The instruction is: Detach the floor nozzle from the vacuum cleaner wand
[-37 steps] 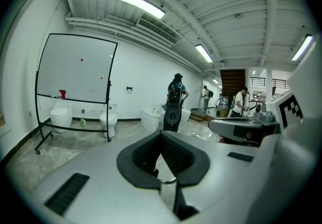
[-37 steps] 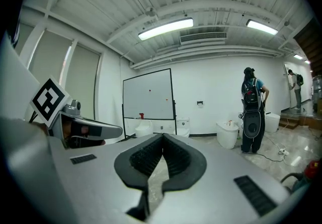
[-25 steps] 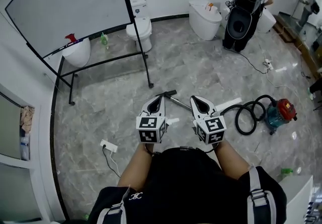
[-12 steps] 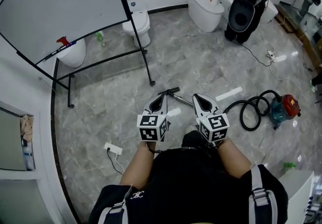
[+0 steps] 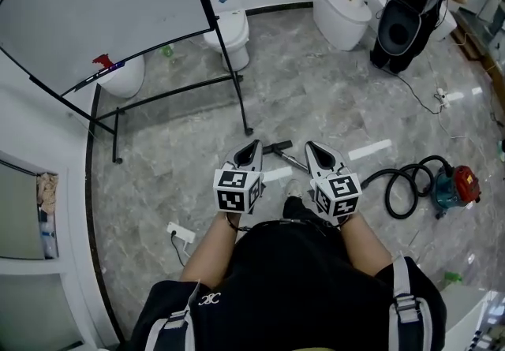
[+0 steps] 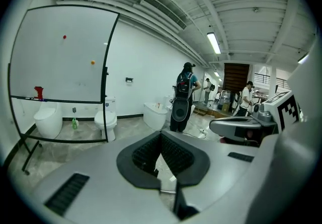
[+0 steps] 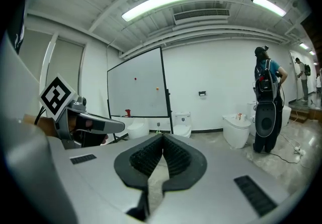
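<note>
Both sets of jaws are clenched on nothing: left gripper point(image 5: 250, 149), right gripper point(image 5: 315, 149). The floor nozzle point(image 5: 278, 147) lies on the floor point(image 5: 331, 97) at twelve o'clock, between them. It looks like stiff, light plastic; I'd grip the wand point(image 5: 293, 162) near the joint.

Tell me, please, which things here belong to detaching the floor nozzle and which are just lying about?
Belong to the job:
- black floor nozzle
- silver metal wand
- black coiled hose
- red and teal vacuum canister
- left gripper and right gripper, both shut and empty

Just lying about:
- whiteboard on a black stand
- white toilet
- white power strip
- green bottle
</note>
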`<state>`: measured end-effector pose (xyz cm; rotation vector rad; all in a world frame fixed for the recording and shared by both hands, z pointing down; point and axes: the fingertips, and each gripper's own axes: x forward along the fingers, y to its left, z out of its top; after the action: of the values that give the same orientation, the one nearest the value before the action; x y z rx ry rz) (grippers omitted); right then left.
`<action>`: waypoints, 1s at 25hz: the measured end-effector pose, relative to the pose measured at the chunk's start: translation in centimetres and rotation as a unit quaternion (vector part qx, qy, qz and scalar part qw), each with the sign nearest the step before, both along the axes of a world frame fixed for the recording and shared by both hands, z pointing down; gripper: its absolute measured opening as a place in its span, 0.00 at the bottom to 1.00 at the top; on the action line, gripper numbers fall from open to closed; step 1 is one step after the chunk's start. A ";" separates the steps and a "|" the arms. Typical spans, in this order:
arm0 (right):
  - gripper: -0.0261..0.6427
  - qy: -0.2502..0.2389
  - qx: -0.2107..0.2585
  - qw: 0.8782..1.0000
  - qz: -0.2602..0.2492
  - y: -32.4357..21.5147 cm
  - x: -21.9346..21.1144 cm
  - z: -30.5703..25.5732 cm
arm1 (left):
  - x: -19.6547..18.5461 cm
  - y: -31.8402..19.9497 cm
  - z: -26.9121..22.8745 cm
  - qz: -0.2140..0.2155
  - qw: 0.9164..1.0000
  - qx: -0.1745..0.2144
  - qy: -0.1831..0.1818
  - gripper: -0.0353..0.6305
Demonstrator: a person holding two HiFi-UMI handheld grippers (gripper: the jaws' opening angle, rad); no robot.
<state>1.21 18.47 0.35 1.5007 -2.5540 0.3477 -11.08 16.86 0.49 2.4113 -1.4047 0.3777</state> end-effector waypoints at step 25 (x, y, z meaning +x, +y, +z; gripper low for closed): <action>0.06 0.182 -0.140 0.968 -0.103 -24.6 7.2 17.8 | 4.1 -22.9 11.2 -0.017 0.990 -0.141 -0.006 0.05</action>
<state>8.38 -6.16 18.13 1.0737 -2.2334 0.3487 -6.99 -6.03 11.73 2.1571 -1.2986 0.5426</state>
